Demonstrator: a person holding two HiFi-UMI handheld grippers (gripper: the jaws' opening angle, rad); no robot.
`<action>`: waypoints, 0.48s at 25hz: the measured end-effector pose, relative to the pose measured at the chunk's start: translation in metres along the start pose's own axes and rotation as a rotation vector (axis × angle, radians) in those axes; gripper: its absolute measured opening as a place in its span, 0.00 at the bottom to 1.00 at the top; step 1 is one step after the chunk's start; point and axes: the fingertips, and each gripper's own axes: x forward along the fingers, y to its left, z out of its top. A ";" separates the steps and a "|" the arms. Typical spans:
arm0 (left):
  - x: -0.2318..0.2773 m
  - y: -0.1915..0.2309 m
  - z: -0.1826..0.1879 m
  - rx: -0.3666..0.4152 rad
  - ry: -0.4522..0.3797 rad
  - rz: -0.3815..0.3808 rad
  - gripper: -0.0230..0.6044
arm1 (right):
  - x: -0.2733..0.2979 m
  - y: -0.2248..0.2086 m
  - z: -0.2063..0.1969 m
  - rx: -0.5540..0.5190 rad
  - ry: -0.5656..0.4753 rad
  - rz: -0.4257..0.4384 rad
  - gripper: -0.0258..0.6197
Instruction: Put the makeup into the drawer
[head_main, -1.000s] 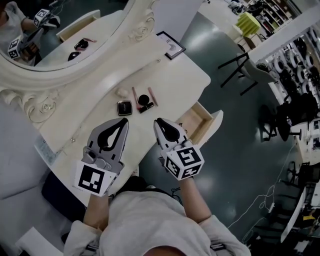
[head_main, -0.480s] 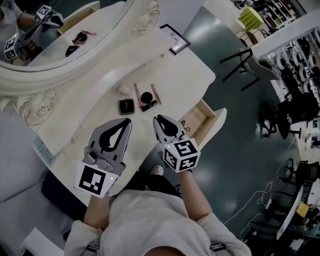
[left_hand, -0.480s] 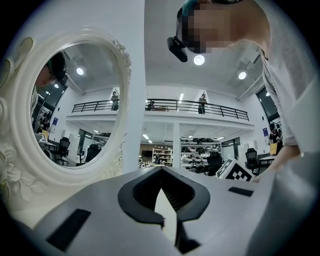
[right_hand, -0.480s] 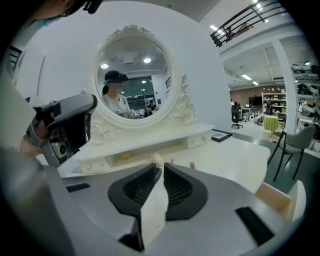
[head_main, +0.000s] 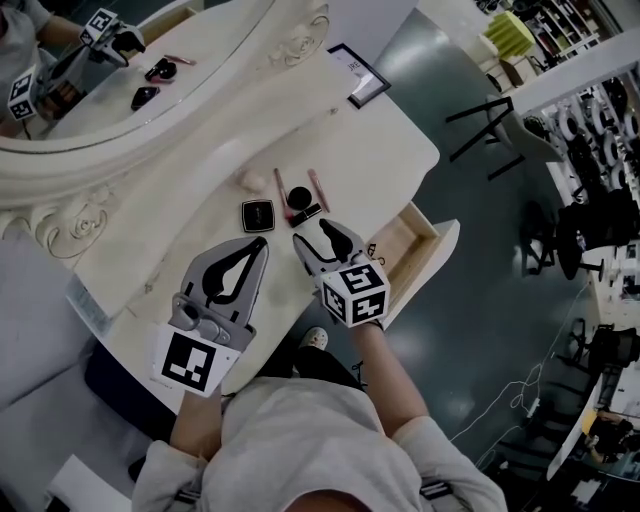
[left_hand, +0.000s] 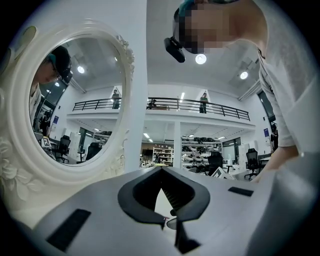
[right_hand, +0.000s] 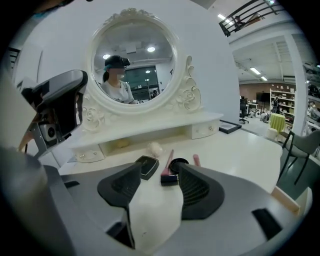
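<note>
**Makeup Untouched on Table; Drawer Open and Empty as Far as Seen**

At the time of inspection, none of the makeup had reached the drawer (head_main: 398, 243). The drawer stood pulled out at the right-hand edge of the table (head_main: 370, 140), and no item could be seen in the part of its inside that showed.

The makeup lay in a loose cluster on the table top below the mirror (head_main: 150, 60). It comprised a black square compact (right_hand: 147, 166), a round black pot (right_hand: 178, 163), a pink-handled brush (right_hand: 170, 157), a pink tube (right_hand: 196, 160) and a short dark stick (right_hand: 169, 179). A pale puff (right_hand: 156, 148) lay just behind them.

The right gripper (right_hand: 160, 172) was angled down toward this cluster, close to the dark stick. Its jaws had just been opening and stood well apart. Nothing was between them, and neither jaw touched any item.

The left gripper (left_hand: 161, 170) hung level over the near part of the table, off to the left of the cluster. Its jaw tips were together and it had hold of nothing.

Judgement: the task was at its very start. The first pick was in approach only. Every item was yet to be gripped, carried to the right and set down in the drawer.
</note>
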 end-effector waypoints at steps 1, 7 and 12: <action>0.001 0.001 0.000 -0.003 -0.001 0.002 0.06 | 0.005 -0.002 -0.001 -0.007 0.009 -0.003 0.40; 0.005 0.006 -0.008 -0.017 0.003 0.001 0.06 | 0.028 -0.018 -0.014 -0.042 0.069 -0.045 0.47; 0.004 0.012 -0.010 -0.025 0.008 0.010 0.06 | 0.041 -0.023 -0.026 -0.099 0.129 -0.057 0.51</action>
